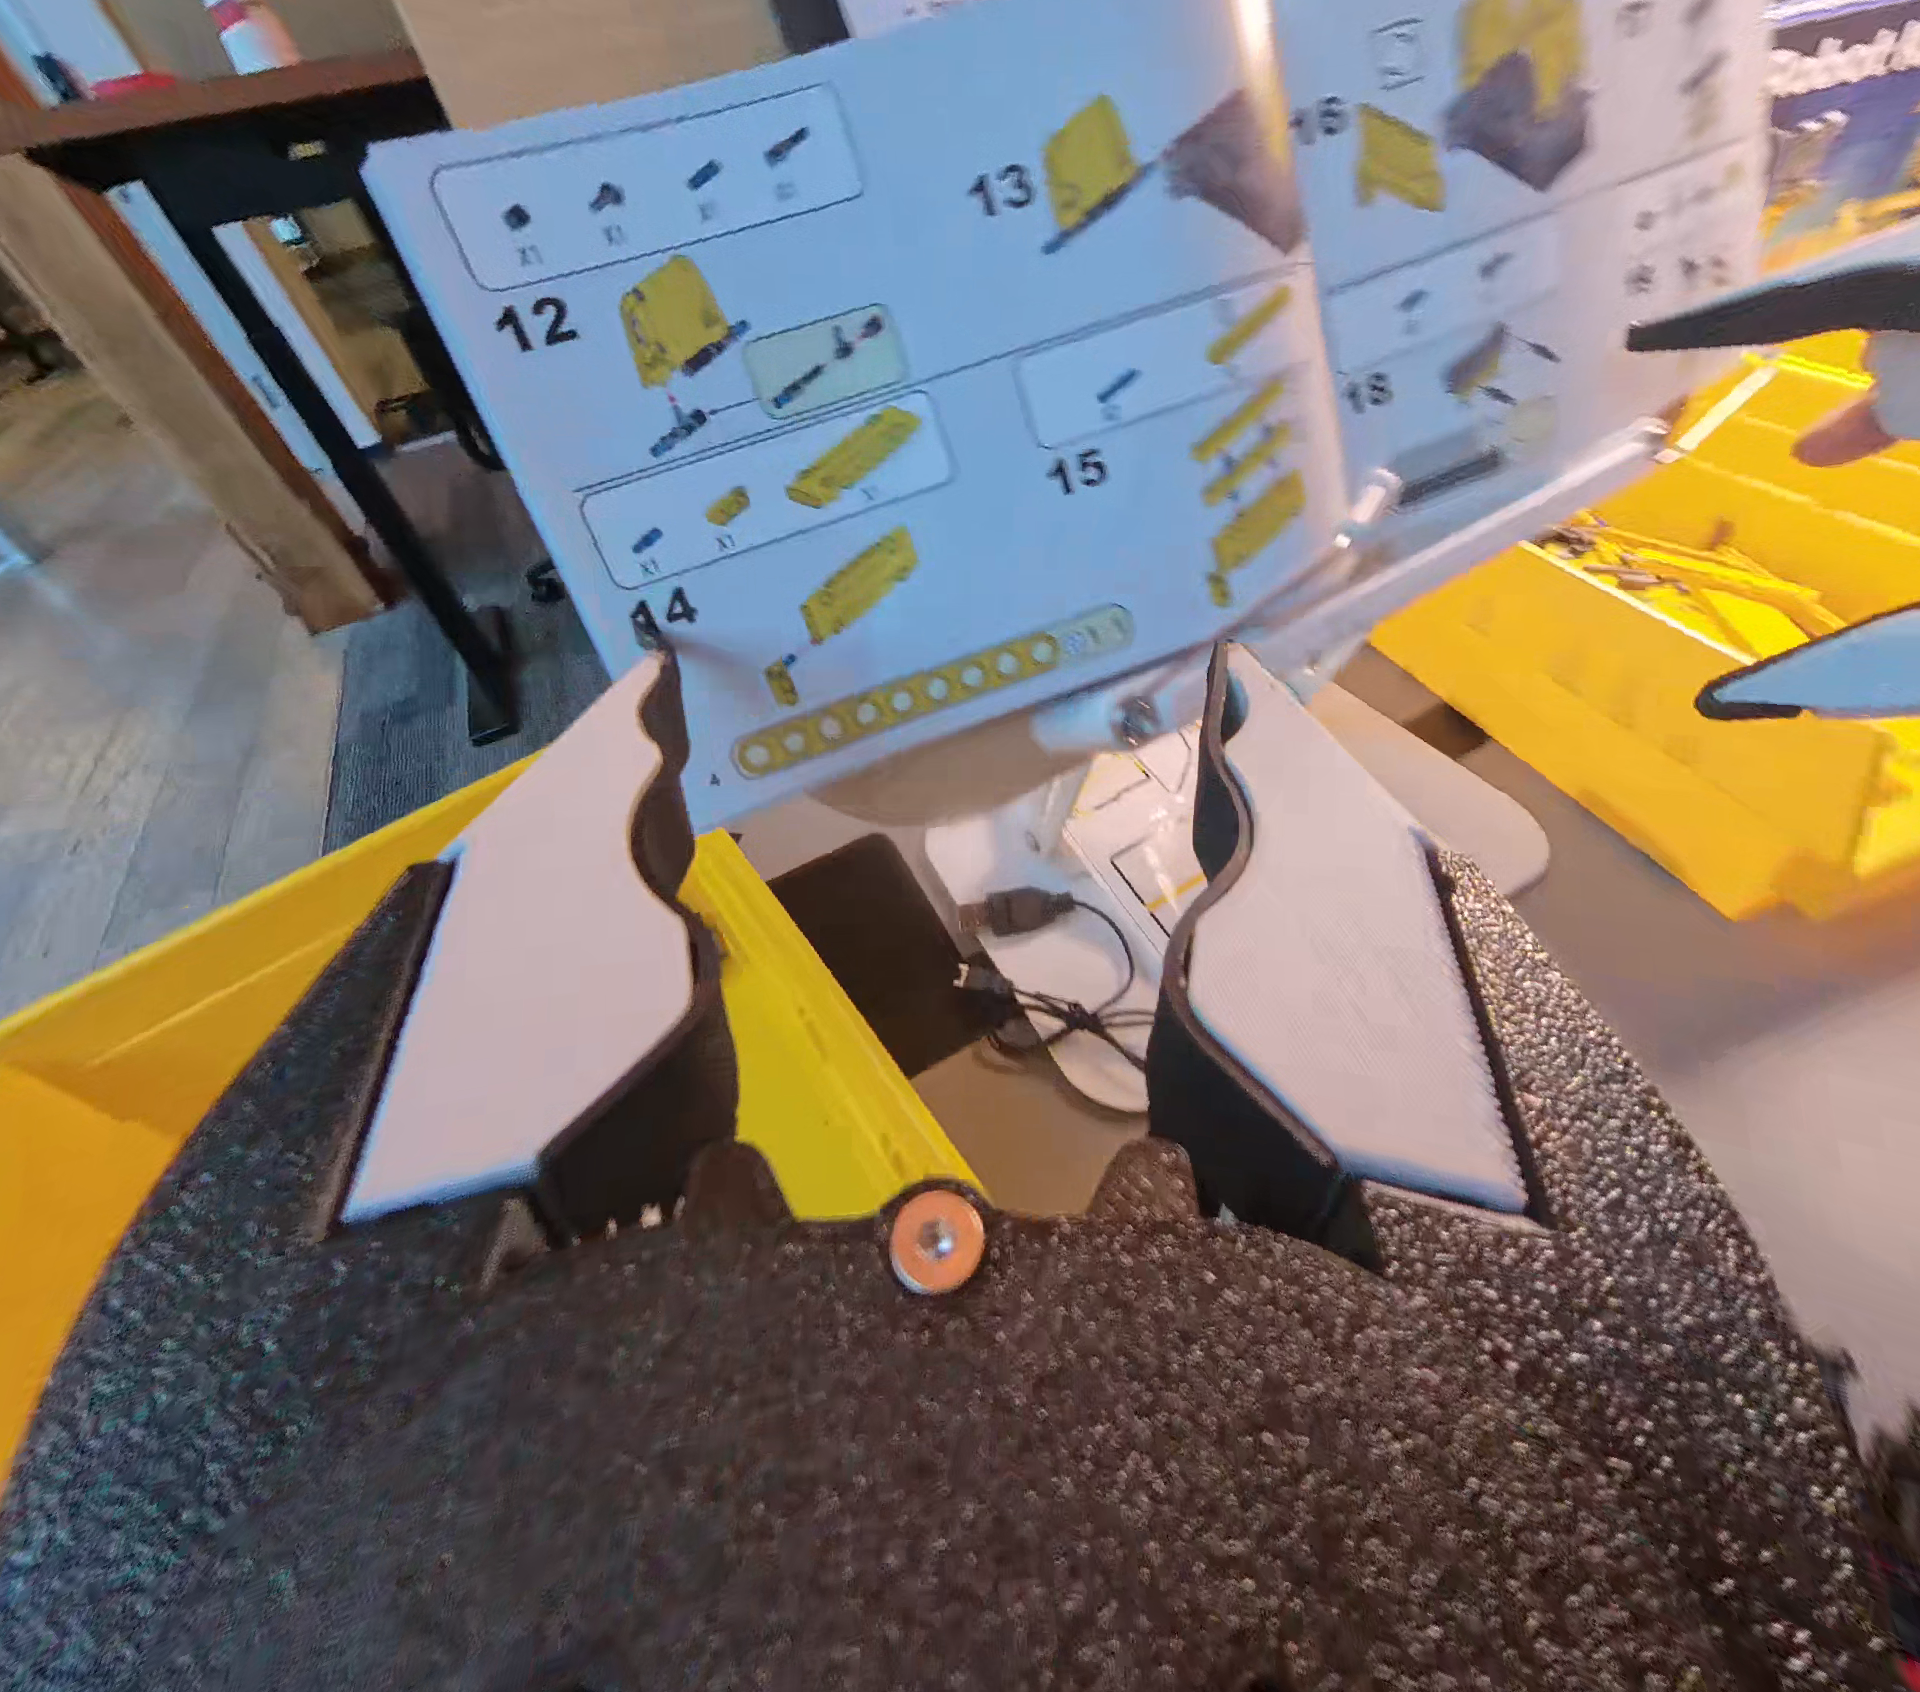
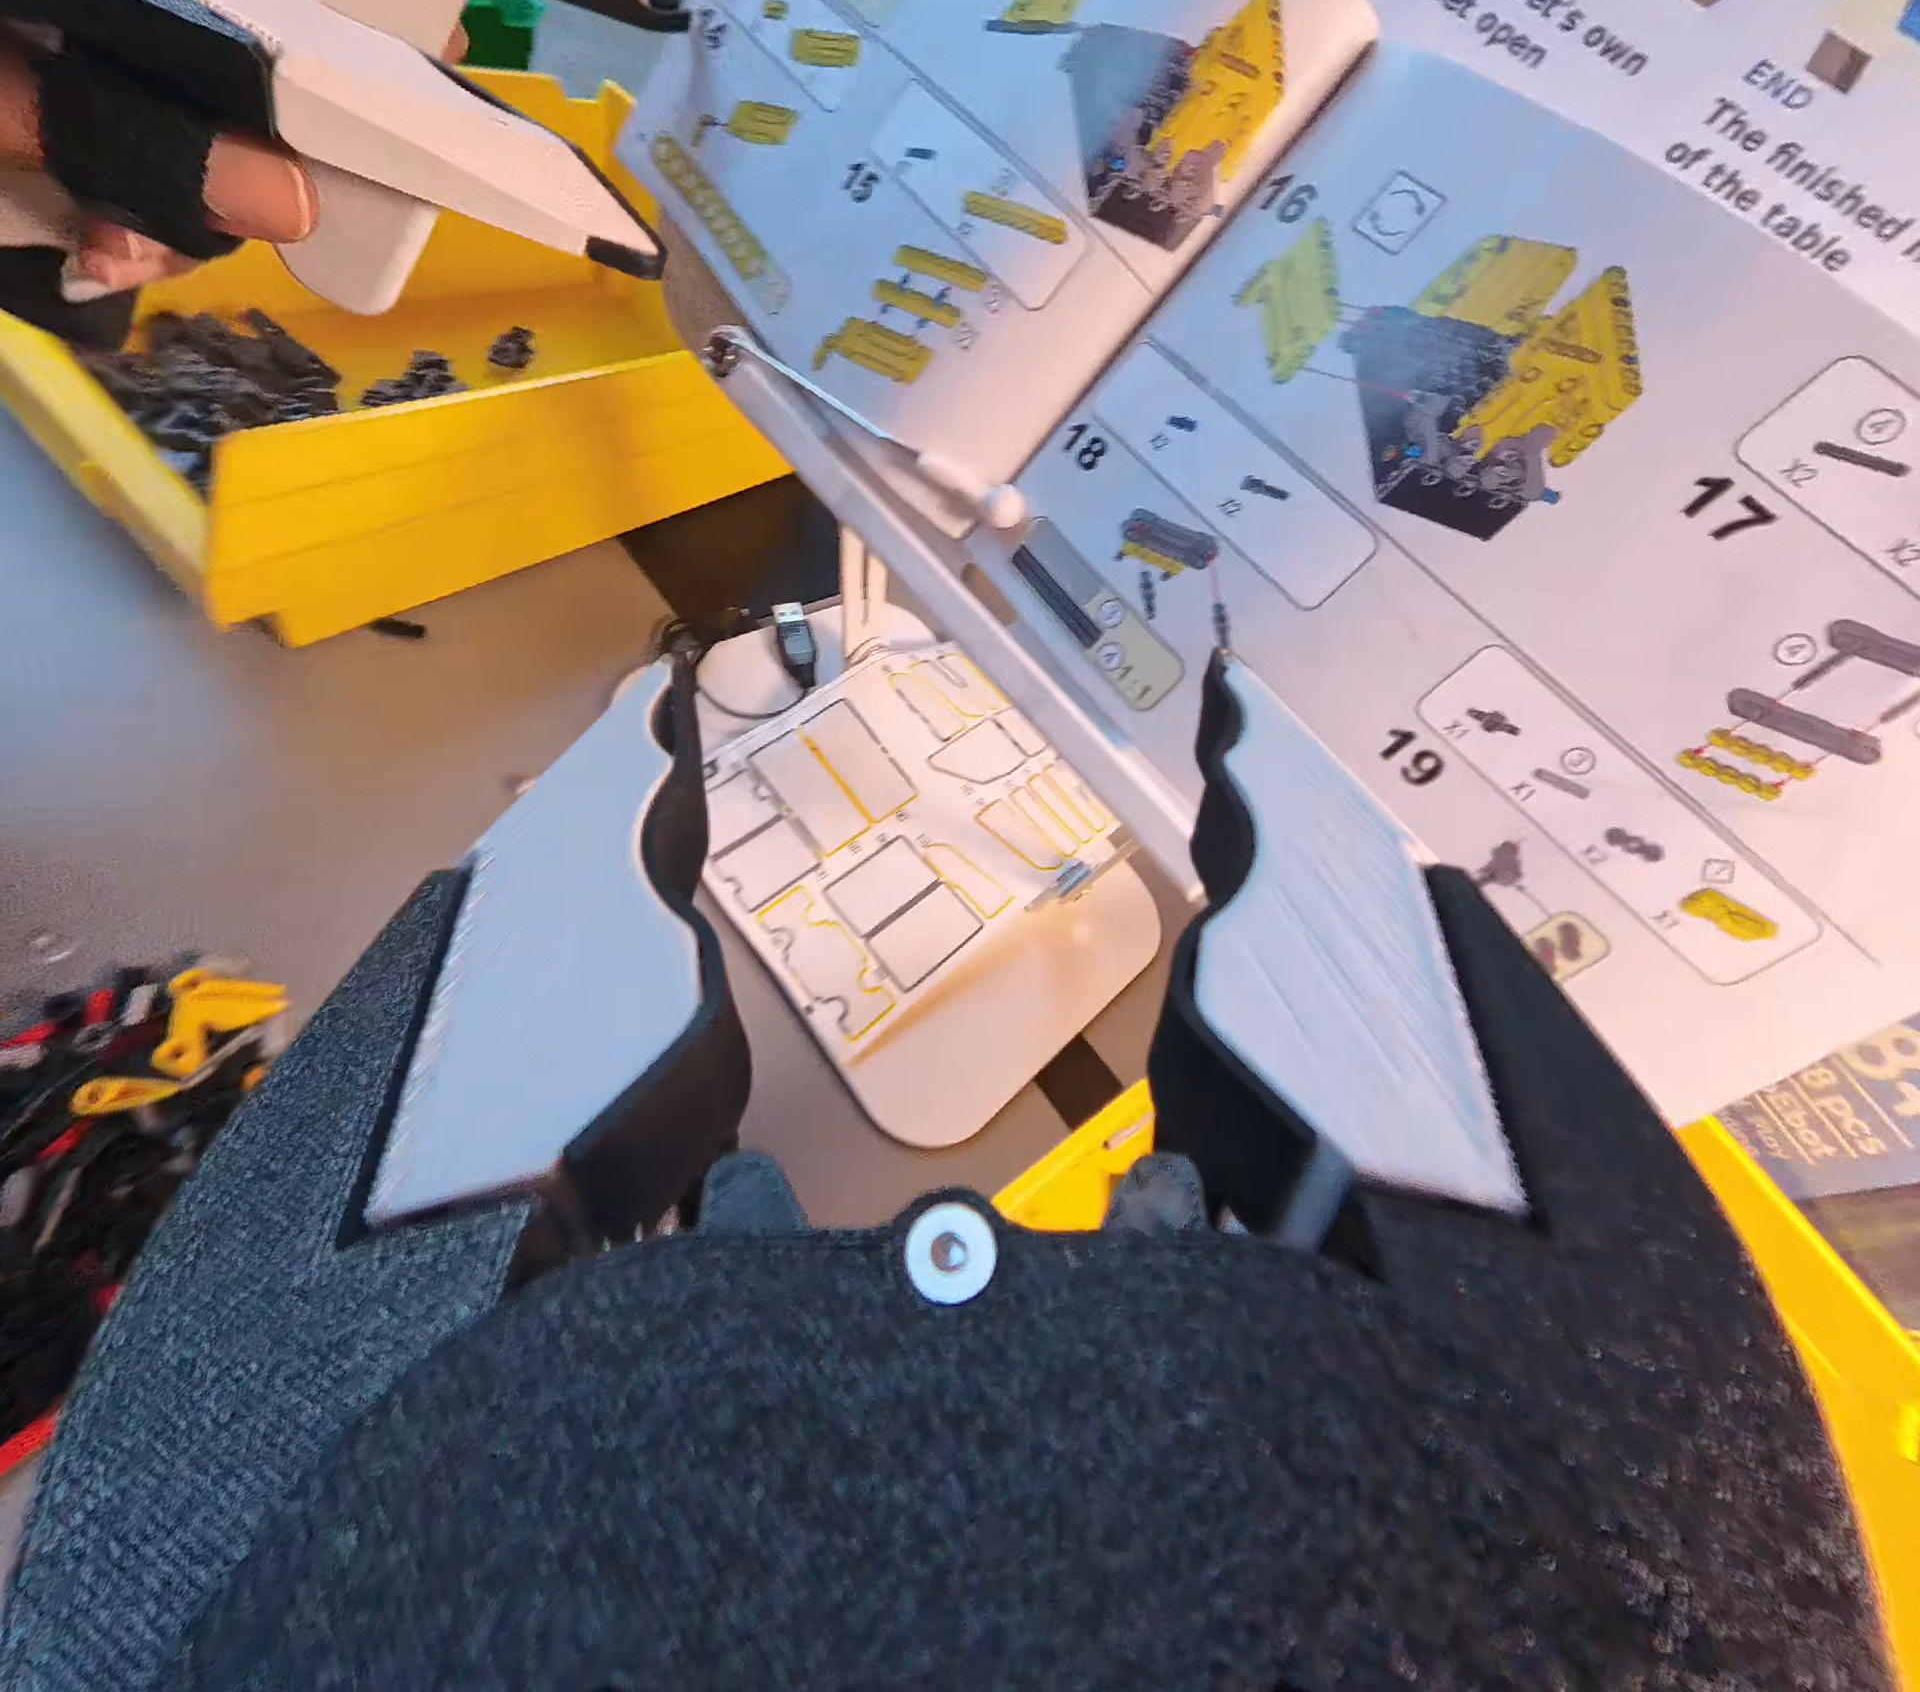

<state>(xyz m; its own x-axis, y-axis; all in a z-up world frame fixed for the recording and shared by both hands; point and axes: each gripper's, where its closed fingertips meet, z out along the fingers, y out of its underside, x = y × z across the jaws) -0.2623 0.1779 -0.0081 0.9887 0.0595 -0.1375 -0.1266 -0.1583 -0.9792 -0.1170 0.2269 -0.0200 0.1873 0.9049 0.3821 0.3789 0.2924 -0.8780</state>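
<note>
I held my left gripper (image 1: 940, 666) raised and pointed forward at the open instruction booklet (image 1: 894, 395), which stood propped on a white stand (image 1: 1351, 603) over the grey table (image 1: 1683, 967). Its fingers (image 1: 540, 967) were spread wide with nothing between them, the tips reaching just to the lower edge of the booklet's left page; whether they touched the paper I could not tell. Below that gripper lay the rim of a yellow tray (image 1: 821, 1029), and a black cable (image 1: 1049, 998) curled on the stand's white base. My right gripper (image 2: 945, 671) was tilted, so the booklet (image 2: 1403, 416) ran slantwise across its view, and its fingers (image 2: 1320, 967) were likewise parted wide and empty, the right tip lying against the bottom of the right-hand page as seen from there. Between those fingers, lower down, lay a white sheet of outlined stickers (image 2: 914, 853) on the stand's base. My left hand (image 2: 156, 177), in a dark fingerless glove, showed at the upper left of the right wrist view, gripping its tool over a yellow tray (image 2: 436, 489) of small dark parts (image 2: 218, 375). A loose heap of black, red and yellow pieces (image 2: 125, 1081) sat on the table to the lower left.
</note>
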